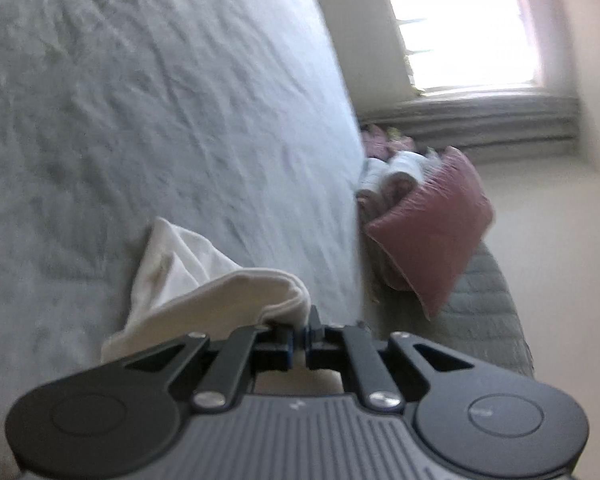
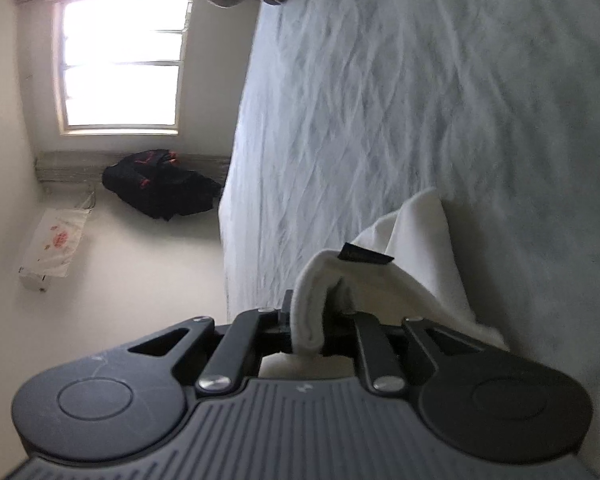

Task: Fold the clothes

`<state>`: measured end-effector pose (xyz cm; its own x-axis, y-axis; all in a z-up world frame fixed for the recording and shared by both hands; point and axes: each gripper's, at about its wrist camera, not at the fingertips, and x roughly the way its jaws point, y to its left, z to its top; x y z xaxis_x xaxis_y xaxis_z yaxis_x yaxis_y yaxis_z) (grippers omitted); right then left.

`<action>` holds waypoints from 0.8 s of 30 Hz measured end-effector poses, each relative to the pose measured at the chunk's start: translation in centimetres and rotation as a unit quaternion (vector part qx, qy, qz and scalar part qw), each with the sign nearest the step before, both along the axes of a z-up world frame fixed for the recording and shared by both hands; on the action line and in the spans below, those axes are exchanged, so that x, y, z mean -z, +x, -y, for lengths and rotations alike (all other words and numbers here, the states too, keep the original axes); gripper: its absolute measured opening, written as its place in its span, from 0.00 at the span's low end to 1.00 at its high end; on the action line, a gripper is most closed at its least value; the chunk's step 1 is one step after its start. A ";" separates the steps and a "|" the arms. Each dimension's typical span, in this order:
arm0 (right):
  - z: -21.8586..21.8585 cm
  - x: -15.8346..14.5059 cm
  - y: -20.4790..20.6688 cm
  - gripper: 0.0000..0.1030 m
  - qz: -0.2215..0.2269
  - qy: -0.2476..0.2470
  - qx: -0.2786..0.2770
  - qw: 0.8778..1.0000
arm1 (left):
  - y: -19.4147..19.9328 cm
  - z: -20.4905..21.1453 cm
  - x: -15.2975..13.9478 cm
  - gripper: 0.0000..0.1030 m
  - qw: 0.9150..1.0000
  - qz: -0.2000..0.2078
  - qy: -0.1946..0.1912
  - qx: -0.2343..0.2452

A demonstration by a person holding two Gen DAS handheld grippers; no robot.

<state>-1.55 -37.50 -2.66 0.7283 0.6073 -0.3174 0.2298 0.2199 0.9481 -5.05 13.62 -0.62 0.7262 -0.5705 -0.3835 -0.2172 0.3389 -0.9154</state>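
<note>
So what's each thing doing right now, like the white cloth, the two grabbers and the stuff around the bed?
White garment: pinched at both ends, sagging onto the bed.
Left gripper: shut on the garment.
Right gripper: shut on the garment's hem.
Grey bedspread: spread out, wrinkled.
Pink pillow: leaning at the bed's edge.
Black bag: slumped under the window.

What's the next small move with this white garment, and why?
Probably draw both grippers apart to stretch the edge flat. The left gripper and right gripper each pinch the white garment, which sags bunched onto the bed.
</note>
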 end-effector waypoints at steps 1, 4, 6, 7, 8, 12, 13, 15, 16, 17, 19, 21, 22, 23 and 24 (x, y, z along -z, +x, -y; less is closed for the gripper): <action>0.0 0.5 0.5 0.16 -0.005 -0.001 -0.001 1.000 | 0.8 0.0 0.4 0.05 1.000 -0.008 0.000 -0.001; 0.1 2.0 1.5 0.16 -0.012 -0.018 -0.007 1.000 | 2.5 0.0 1.4 0.05 1.000 -0.021 0.014 0.000; 0.2 3.3 1.3 0.17 -0.004 -0.015 -0.012 1.000 | 3.1 0.0 2.2 0.08 0.999 -0.019 0.029 0.003; 0.3 3.7 1.0 0.19 0.005 -0.010 -0.010 1.000 | 3.2 -0.1 2.6 0.10 0.999 -0.017 0.038 0.003; 0.5 4.1 0.7 0.23 0.014 -0.004 -0.008 1.000 | 3.3 -0.3 3.0 0.14 0.999 -0.014 0.046 0.003; 1.3 3.2 0.4 0.40 0.031 -0.004 0.008 0.999 | 3.6 -0.8 3.1 0.27 0.998 -0.002 0.064 0.020; 1.4 2.5 0.5 0.46 0.047 -0.017 0.016 0.999 | 3.7 -1.0 2.8 0.32 0.997 0.007 0.069 0.020; 1.5 1.3 0.6 0.50 0.076 -0.042 0.030 0.996 | 3.8 -1.4 2.0 0.50 0.996 0.029 0.087 0.012; 1.4 1.1 0.7 0.50 0.084 -0.052 0.033 0.995 | 3.8 -1.7 1.6 0.51 0.994 0.039 0.100 0.009; 1.0 1.1 1.1 0.50 0.083 -0.067 0.034 0.994 | 3.8 -2.0 1.2 0.53 0.992 0.049 0.112 0.006; 0.2 1.1 1.8 0.50 0.081 -0.097 0.035 0.991 | 3.9 -2.4 0.5 0.57 0.988 0.063 0.140 0.003; -0.8 1.1 2.5 0.50 0.081 -0.133 0.031 0.987 | 4.2 -2.2 0.3 0.57 0.980 0.061 0.189 0.004; -1.4 1.0 2.7 0.50 0.081 -0.155 0.026 0.984 | 4.3 -2.0 0.2 0.57 0.975 0.058 0.216 0.005; -1.9 0.8 2.7 0.50 0.084 -0.189 0.020 0.978 | 4.5 -1.9 0.1 0.56 0.969 0.055 0.242 0.005; -2.4 0.6 2.6 0.50 0.087 -0.222 0.014 0.971 | 4.5 -1.6 0.0 0.55 0.961 0.053 0.271 0.006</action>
<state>1.03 -35.14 -3.28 0.8093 0.4175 -0.4132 0.0859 0.6118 0.7864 -0.54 15.20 -0.67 0.7719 -0.3172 -0.5510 -0.1255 0.7736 -0.6211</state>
